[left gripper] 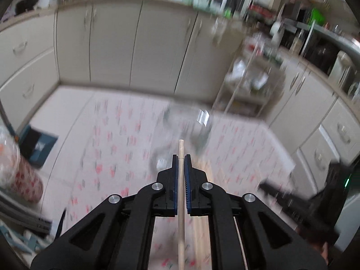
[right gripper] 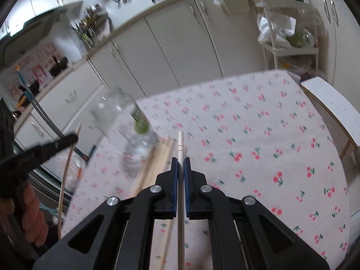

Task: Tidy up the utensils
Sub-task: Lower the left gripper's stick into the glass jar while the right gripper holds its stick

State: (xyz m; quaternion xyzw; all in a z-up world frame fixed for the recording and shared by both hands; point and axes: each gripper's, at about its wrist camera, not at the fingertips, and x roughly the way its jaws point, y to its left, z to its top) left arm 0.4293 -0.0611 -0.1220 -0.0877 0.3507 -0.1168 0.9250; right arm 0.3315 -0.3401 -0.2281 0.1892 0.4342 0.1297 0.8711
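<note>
My left gripper point(left gripper: 181, 157) is shut on a wooden chopstick point(left gripper: 181, 202) that runs between the blue pads and pokes out past the tips. My right gripper point(right gripper: 180, 159) is shut on a second wooden chopstick point(right gripper: 180, 191) in the same way. Both are held above a table with a cherry-print cloth point(right gripper: 258, 135). A clear glass jar point(right gripper: 126, 123) stands tilted in view at the left of the cloth, blurred; it also shows in the left wrist view point(left gripper: 191, 130). Several more wooden chopsticks point(right gripper: 155, 159) lie on the cloth beside the jar. The left gripper shows at the left edge of the right wrist view point(right gripper: 74, 138).
White kitchen cabinets point(left gripper: 135, 45) line the far side. A white trolley point(right gripper: 290, 33) with bags stands at the back right. A white bench point(right gripper: 333, 105) is at the table's right edge. A cherry-print roll point(left gripper: 20, 175) and a dark box point(left gripper: 38, 144) sit at the left.
</note>
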